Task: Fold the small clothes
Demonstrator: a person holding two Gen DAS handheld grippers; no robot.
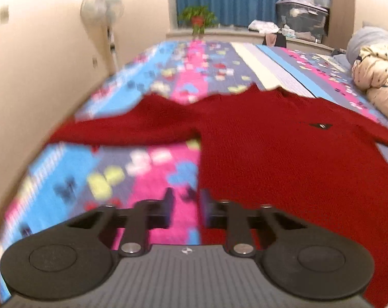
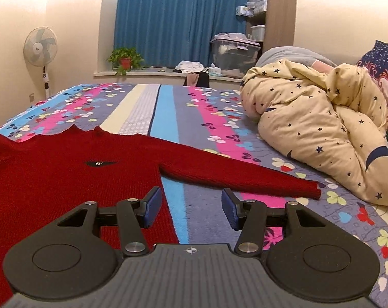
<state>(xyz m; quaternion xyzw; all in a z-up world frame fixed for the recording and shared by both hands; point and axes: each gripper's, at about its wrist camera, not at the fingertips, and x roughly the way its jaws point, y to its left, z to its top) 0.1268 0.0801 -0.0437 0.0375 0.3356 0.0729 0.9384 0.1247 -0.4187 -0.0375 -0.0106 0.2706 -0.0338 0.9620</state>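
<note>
Red knit sweater (image 2: 65,174) lies spread flat and face up on a striped, flower-print bedspread (image 2: 168,107), both sleeves stretched out to the sides and no fold yet made in it. Left gripper (image 1: 185,205) hovers low at the sweater's left side edge with its fingers drawn close, a narrow slot between them; the edge of the knit runs just at the inner face of one pad, but blur makes it impossible to say whether cloth is pinched. Ahead of this gripper and off to its left, the left sleeve (image 1: 122,131) reaches across the bedspread. Right gripper (image 2: 191,205) stands about half open at the opposite side edge, nothing between its pads: one finger sits over the red knit, the other over bare bedspread. The right sleeve (image 2: 245,177) runs out ahead of it and to its right, its cuff near a bundled star-print quilt (image 2: 317,128). By this view the job sits at its very start: sleeves to bring in, body to double over, all still to do.
</note>
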